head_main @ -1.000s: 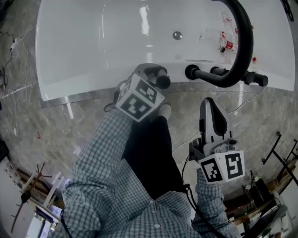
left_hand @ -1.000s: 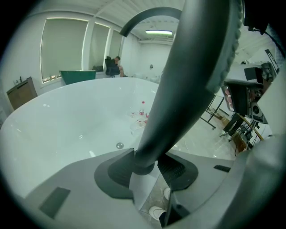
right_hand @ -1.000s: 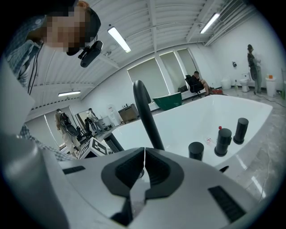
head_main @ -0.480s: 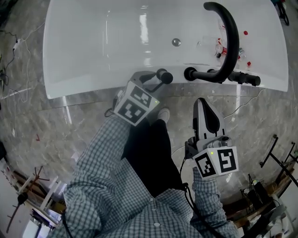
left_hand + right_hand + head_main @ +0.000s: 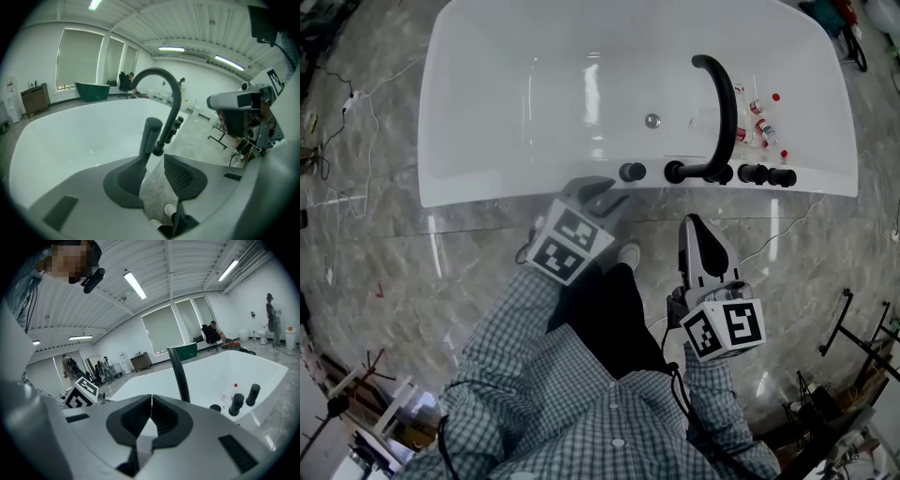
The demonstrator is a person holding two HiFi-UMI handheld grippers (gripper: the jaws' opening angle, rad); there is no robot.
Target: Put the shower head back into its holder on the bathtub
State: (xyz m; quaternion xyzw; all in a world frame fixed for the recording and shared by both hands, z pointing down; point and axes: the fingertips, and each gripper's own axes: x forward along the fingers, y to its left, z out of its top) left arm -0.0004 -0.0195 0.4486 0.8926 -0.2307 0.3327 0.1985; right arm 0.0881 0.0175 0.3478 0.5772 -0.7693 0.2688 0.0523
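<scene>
1. The big white bathtub (image 5: 487, 94) is right in front of me. I stand at its long side.
2. A tall black tap (image 5: 724, 103) bends up from the near rim and over the tub.
3. My left gripper (image 5: 153, 164) is just by the rim, and its jaws are spread wide apart. Only the floor and a shoe show between them, so it holds nothing.
4. My right gripper (image 5: 151, 401) hangs lower, near my leg and well away from the tub. Its jaws are pressed together with nothing in them.
5. The shower head (image 5: 151, 136) is a black stick. It stands straight up on the rim, just past my left jaws and beside the foot of the tap. I think it sits in its holder already, though I cannot see the holder itself.
6. It looks hard and smooth, and I guess it is light. It could slip if wet, and a hidden hose may tug at it.
7. If I had to lift it, I would pinch the round stem near the middle — under the bumpy spray face — and keep it upright.
8. Two black knobs (image 5: 767, 175) stand on the rim past the tap.
9. Some little bottles (image 5: 766, 127) lie inside the tub, the smallest things here.
</scene>
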